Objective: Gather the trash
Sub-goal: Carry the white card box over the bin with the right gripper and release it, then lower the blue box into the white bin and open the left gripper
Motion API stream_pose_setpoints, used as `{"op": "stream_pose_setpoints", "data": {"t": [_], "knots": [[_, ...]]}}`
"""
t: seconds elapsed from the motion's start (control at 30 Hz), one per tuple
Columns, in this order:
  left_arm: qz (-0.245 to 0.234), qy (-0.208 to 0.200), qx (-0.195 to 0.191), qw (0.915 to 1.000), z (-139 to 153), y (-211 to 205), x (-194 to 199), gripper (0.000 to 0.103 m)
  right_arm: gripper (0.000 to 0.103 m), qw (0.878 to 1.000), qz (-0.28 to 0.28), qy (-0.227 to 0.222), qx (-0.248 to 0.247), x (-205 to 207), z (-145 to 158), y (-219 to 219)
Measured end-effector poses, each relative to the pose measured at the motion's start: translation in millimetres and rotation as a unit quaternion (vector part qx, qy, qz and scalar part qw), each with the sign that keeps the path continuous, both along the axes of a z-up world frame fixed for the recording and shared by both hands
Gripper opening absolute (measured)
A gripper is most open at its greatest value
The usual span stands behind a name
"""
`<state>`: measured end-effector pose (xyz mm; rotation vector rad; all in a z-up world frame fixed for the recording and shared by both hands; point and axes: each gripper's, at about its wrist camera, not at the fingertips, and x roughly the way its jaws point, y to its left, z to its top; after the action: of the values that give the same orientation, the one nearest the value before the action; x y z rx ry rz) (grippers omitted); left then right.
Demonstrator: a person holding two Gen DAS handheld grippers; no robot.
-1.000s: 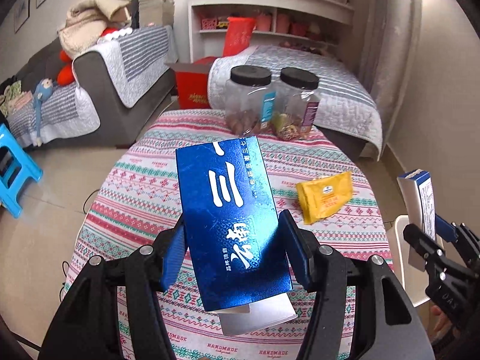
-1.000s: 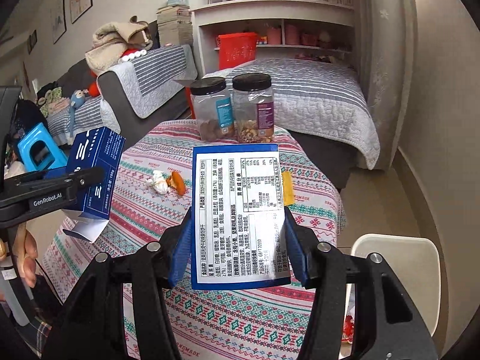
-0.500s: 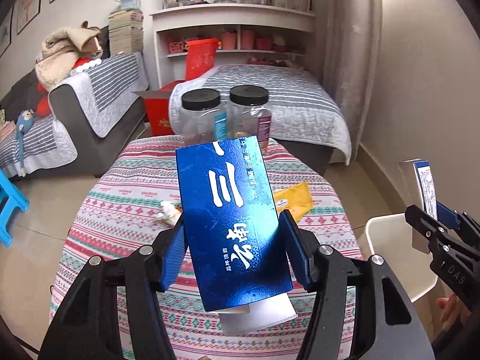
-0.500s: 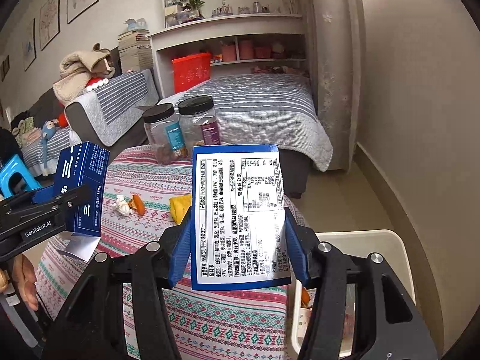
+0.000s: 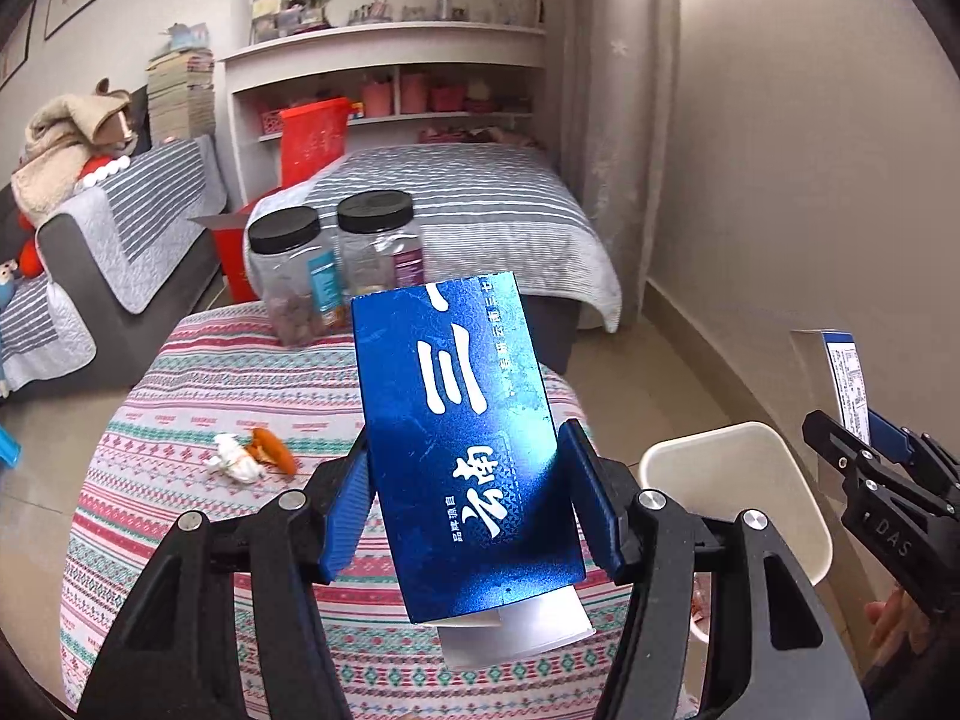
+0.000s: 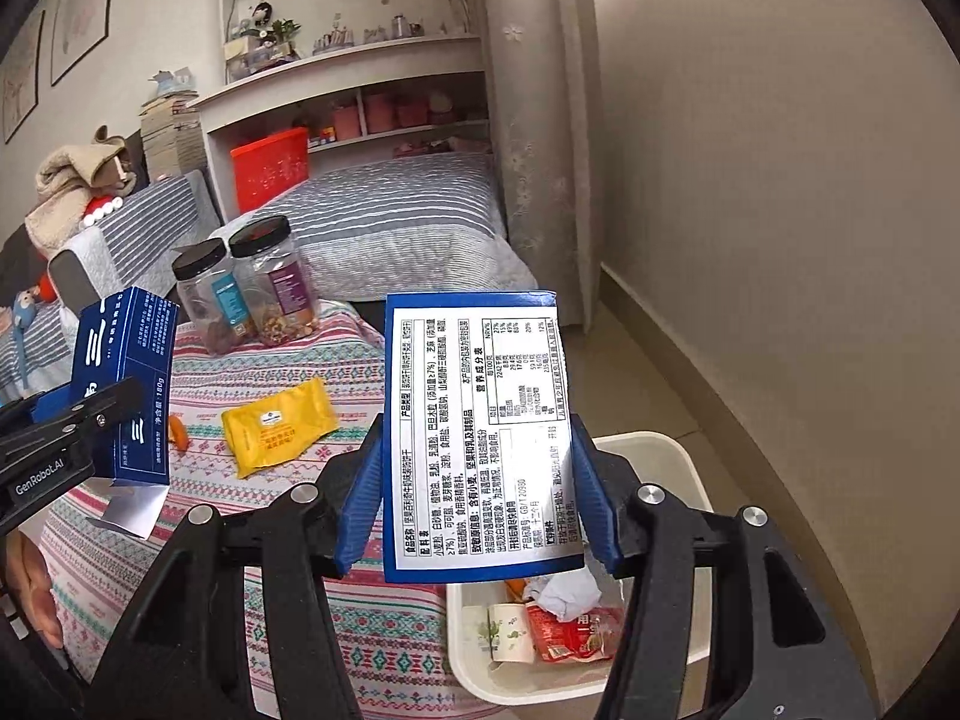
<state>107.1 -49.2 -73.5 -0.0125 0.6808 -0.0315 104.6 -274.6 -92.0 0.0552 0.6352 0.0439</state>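
My left gripper (image 5: 468, 498) is shut on a dark blue carton (image 5: 462, 438) with white characters, held upright above the table's right side. It also shows in the right wrist view (image 6: 123, 384). My right gripper (image 6: 477, 492) is shut on a blue-edged box (image 6: 480, 444) with a white nutrition label, held above the white bin (image 6: 672, 456). The bin (image 5: 738, 480) stands on the floor right of the table and holds wrappers and crumpled paper (image 6: 564, 594). On the table lie a yellow packet (image 6: 276, 426), a white scrap (image 5: 234, 462) and an orange peel (image 5: 273, 450).
Two clear jars with black lids (image 5: 336, 270) stand at the far edge of the round table with a patterned cloth (image 5: 180, 420). A grey striped bed (image 5: 468, 204), a sofa (image 5: 114, 252) and a shelf unit (image 5: 390, 78) lie behind. A beige wall (image 6: 780, 210) is at right.
Both grippers have swung to the right with their boxes. The white bin has come into view, and the right gripper's box is now over it.
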Motion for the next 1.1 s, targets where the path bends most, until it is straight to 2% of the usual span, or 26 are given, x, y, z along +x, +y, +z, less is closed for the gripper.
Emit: {"op": "stream_pose_setpoints", "data": {"t": [0.47, 0.53, 0.7, 0.87, 1.07, 1.1], "knots": [[-0.075, 0.006, -0.011, 0.9971, -11.7, -94.6, 12.7, 0.059, 0.058, 0.995, -0.089, 0.039, -0.006, -17.2, -23.0, -81.5], [-0.086, 0.007, -0.01, 0.9962, -15.7, -109.6, 13.3, 0.059, 0.072, 0.994, -0.101, 0.041, -0.004, -20.5, -23.9, -89.3], [-0.109, 0.018, 0.0, 0.9939, -30.4, -141.3, 17.2, 0.059, 0.09, 0.989, -0.144, 0.035, -0.007, -33.7, -22.1, -113.7], [-0.125, 0.034, -0.005, 0.9915, -43.9, -160.2, 20.8, 0.059, 0.093, 0.983, -0.183, 0.031, -0.008, -42.6, -22.1, -135.3], [-0.16, 0.057, -0.021, 0.9852, -59.1, -179.4, 24.1, 0.061, 0.096, 0.977, -0.21, 0.022, -0.03, -47.1, -18.8, -135.4], [-0.162, 0.061, -0.021, 0.9847, -60.3, -180.7, 24.0, 0.065, 0.096, 0.977, -0.211, 0.021, -0.031, -46.7, -18.9, -135.3]]}}
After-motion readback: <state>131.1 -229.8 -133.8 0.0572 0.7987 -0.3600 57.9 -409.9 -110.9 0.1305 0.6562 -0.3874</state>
